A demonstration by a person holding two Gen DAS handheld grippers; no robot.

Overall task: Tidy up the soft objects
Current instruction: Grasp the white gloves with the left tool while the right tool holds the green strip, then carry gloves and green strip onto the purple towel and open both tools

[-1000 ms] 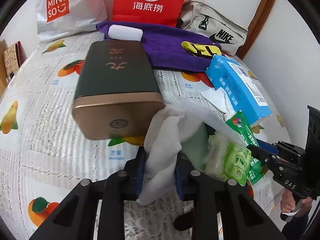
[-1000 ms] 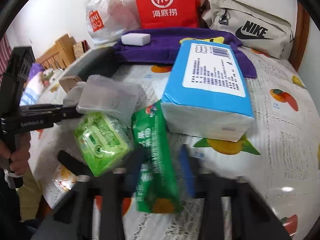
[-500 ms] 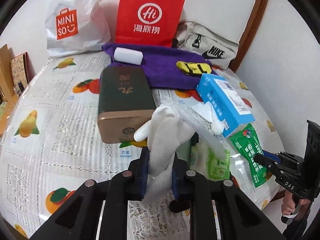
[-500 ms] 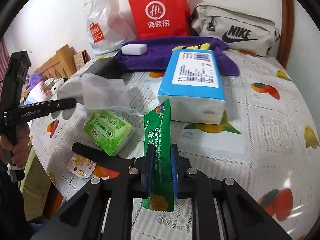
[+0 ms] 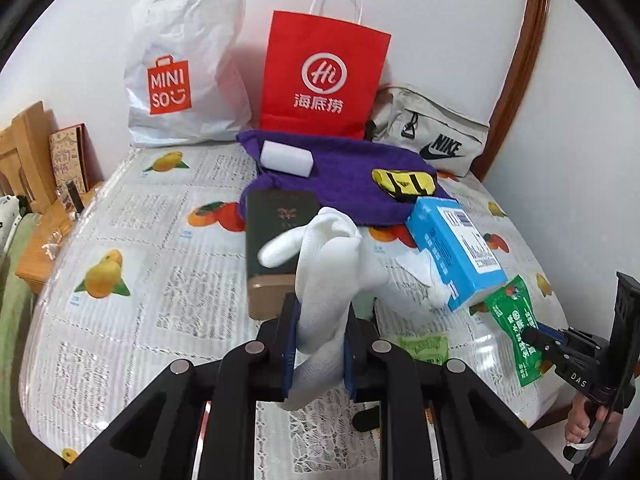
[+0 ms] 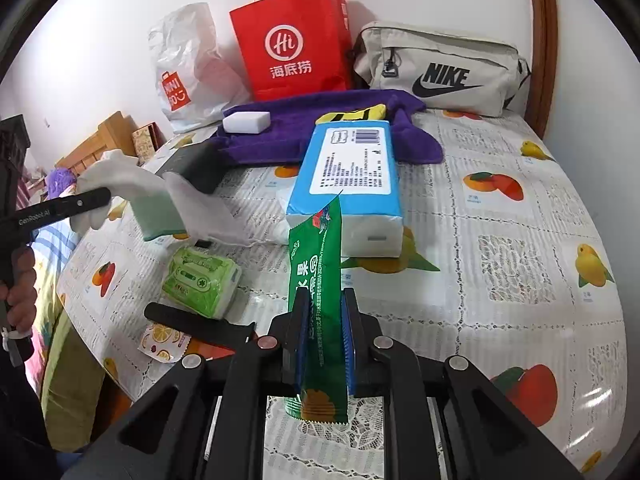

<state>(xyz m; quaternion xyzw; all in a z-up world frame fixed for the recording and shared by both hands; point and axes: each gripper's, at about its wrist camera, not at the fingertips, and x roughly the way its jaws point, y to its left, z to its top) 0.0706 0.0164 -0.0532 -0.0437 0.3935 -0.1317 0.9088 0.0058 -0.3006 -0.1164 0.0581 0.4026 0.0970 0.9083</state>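
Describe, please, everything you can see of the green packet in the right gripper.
The green packet is a long, flat, glossy plastic sachet with white Chinese lettering, a red motif at its top corner and an orange picture near its crimped bottom edge. It stands roughly upright, clamped at mid-length between the blue pads of the right gripper, lifted off the table. Only the pads visibly touch it.

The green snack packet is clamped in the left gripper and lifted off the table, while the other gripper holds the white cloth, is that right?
Not quite: the green snack packet is clamped in the right gripper, as the right wrist view shows, jaws shut on it above the table. The white cloth is in the left gripper.
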